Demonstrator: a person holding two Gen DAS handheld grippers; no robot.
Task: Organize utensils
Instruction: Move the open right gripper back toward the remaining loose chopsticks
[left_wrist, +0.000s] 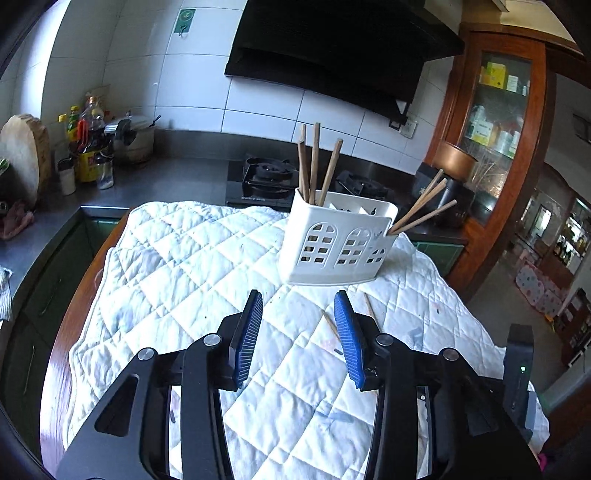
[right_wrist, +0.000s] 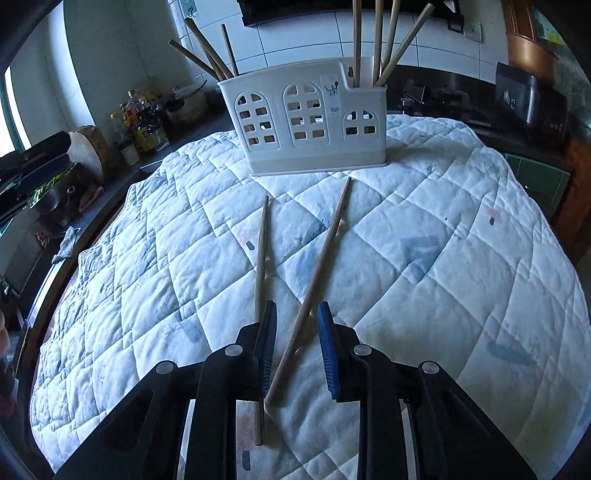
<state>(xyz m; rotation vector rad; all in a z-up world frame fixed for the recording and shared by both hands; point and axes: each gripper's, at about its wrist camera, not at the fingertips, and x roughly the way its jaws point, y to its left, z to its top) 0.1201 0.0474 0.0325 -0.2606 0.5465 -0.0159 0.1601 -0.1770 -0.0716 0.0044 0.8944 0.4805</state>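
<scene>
- Right gripper (right_wrist: 297, 325) low over the quilted surface (right_wrist: 424, 229), fingers apart and straddling the right chopstick (right_wrist: 314, 277), pads not yet pressing it
- Best lowered further, closed near the stick's near end, then lifted toward the white caddy (right_wrist: 303, 122) at the far side
- Left chopstick (right_wrist: 261, 258) just outside the left finger; worth keeping clear
- Left gripper (left_wrist: 298, 325) fingers apart, empty
- Only right wrist view shows both loose sticks whole; left wrist view mostly hides them, shows stove (left_wrist: 266, 177)
</scene>
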